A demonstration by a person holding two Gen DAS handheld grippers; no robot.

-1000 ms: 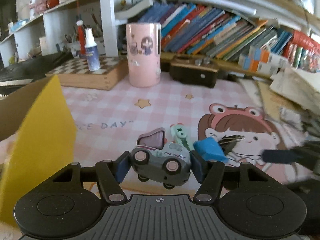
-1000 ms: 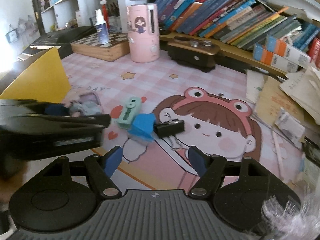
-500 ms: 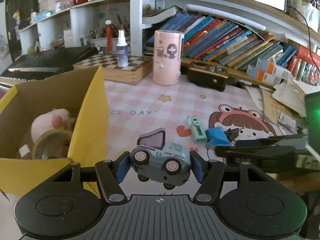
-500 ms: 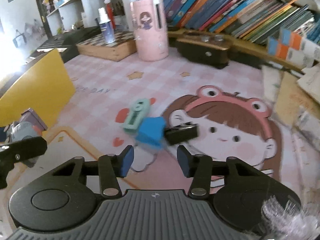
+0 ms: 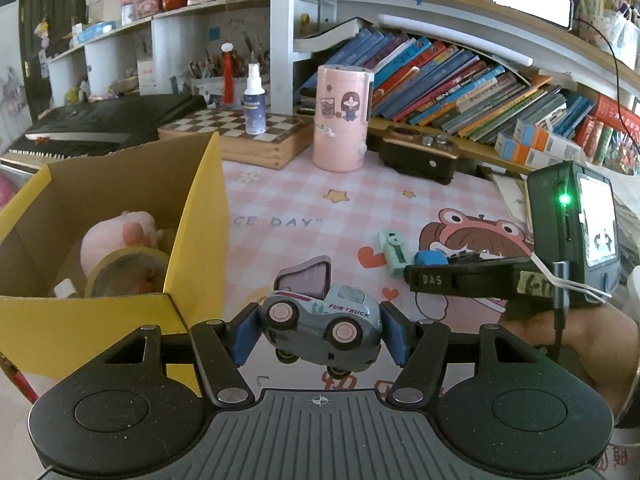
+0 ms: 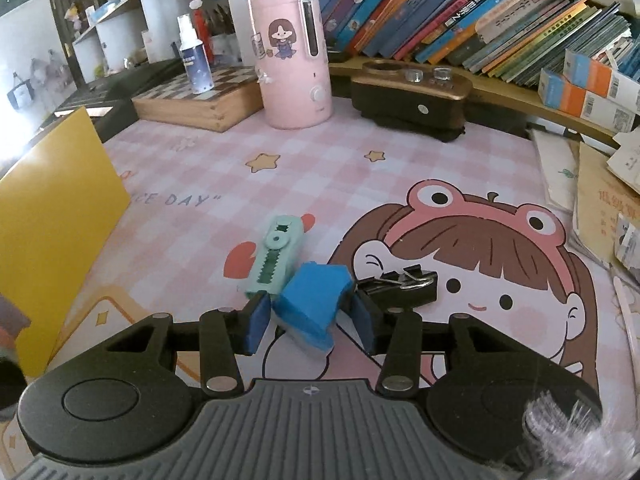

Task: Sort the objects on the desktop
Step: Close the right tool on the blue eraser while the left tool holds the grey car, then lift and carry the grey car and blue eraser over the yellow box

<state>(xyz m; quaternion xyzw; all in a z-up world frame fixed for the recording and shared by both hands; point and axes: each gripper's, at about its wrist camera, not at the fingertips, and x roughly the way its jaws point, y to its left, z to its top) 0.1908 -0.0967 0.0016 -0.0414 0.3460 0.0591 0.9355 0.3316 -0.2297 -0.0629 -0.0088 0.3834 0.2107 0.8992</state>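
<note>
Yellow box holds pink plush, tape roll.

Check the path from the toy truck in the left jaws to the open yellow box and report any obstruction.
Nothing visible blocks it. The toy truck is held beside the yellow box, whose near wall is the only thing to clear; a pink plush and tape roll lie inside.
</note>
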